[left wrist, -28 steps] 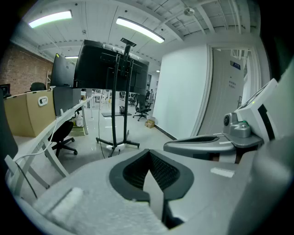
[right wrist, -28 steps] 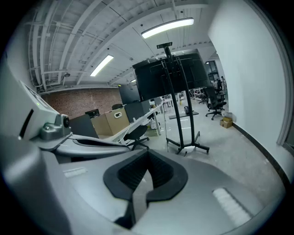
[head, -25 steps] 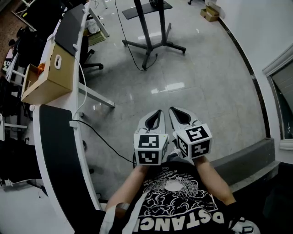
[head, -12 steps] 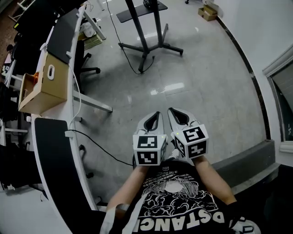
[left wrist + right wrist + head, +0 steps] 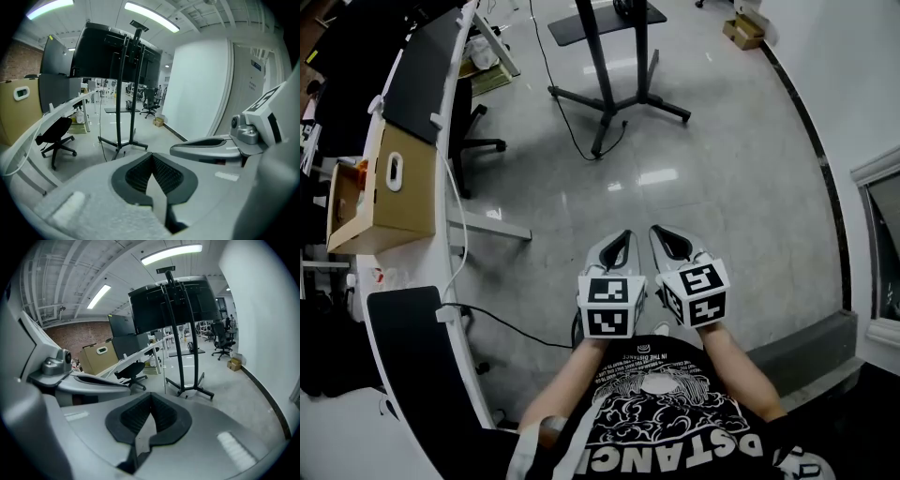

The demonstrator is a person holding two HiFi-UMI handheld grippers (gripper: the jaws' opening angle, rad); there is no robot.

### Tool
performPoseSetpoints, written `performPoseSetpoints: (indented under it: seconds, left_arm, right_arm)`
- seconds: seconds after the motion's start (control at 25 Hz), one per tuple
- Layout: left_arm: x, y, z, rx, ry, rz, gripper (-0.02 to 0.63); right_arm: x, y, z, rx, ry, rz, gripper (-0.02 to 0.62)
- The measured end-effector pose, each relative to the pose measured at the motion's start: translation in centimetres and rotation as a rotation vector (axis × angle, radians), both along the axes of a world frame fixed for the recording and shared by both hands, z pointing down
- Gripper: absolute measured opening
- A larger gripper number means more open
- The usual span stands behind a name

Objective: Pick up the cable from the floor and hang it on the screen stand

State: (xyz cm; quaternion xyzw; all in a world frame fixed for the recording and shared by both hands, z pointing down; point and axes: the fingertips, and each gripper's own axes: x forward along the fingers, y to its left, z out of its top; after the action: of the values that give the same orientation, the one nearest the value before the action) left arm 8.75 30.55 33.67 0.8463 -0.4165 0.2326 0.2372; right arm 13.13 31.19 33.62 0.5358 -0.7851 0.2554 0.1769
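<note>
A black cable trails over the grey floor to the foot of the black screen stand at the top middle of the head view. Its end curls beside one stand leg. My left gripper and right gripper are held side by side in front of my chest, far short of the cable. Both are shut with nothing between the pads. The left gripper view looks past the left gripper to the stand and its dark screen. The right gripper faces the same stand.
A long white desk runs down the left with a cardboard box on it and a black office chair beside it. Another black cable hangs from the desk to the floor. A small box sits by the right wall.
The head view has shifted: the desk and cardboard box have slid down the frame. Both grippers stay side by side and shut, in about the same spot.
</note>
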Motion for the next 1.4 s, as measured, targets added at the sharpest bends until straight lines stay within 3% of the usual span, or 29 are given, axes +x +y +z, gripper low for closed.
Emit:
performPoseSetpoints:
  seconds: [0.48, 0.88, 1.12, 1.4]
  left_arm:
    - [-3.2, -17.5, 3.6, -0.085, 0.038, -0.056, -0.008]
    - [-5.5, -25.1, 5.1, -0.118, 0.071, -0.114, -0.008]
    - [-6.2, -28.1, 7.1, -0.124, 0.090, -0.155, -0.008]
    - [-5.7, -33.1, 12.7, -0.167, 0.139, -0.302, -0.008]
  right_arm:
    - [-2.8, -16.7, 3.2, -0.102, 0.128, -0.100, 0.004]
    - [-4.9, -24.4, 5.0, -0.117, 0.221, -0.228, 0.005]
    - [-6.0, -28.2, 6.7, -0.088, 0.318, -0.390, 0.005]
    - [-5.0, -33.3, 13.2, -0.122, 0.457, -0.714, 0.005]
